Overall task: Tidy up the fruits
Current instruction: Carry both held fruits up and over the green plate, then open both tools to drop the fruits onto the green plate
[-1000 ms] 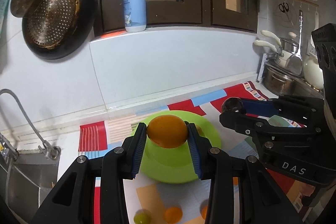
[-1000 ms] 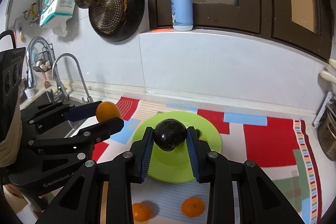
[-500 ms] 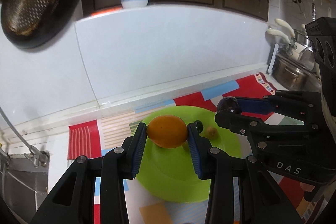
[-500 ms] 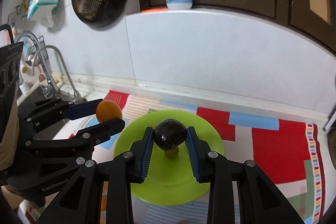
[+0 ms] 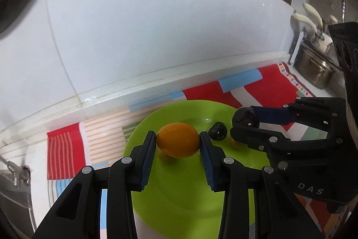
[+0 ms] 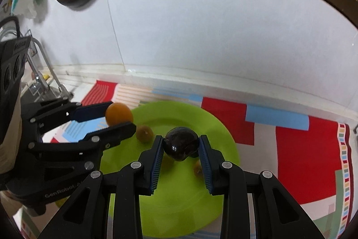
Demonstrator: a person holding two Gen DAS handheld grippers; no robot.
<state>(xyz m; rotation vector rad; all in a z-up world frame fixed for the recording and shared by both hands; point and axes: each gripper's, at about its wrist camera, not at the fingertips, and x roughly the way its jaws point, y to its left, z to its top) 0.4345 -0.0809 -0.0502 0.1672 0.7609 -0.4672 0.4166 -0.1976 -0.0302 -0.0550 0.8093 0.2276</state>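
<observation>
Two small fruits (image 6: pixel 145 133) on the plate (image 6: pixel 179 205) sit half-hidden, perhaps loquats

Both tools are held side by side, pointed forward and tilted down a bit. The left tool (image 5: pixel 177 142) is clamped on an orange (image 5: pixel 177 143), the right tool (image 6: pixel 181 148) on a dark fruit (image 6: pixel 181 147).

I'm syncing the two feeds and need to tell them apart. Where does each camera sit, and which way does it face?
Left wrist: on the left gripper, looking along its fingers down at the green plate and wall; it grips an orange, and the right gripper shows at right.
Right wrist: on the right gripper, facing the same plate; it grips a dark fruit, and the left gripper shows at left.
Shared: plate, both fruits, both grippers, striped mat.
</observation>
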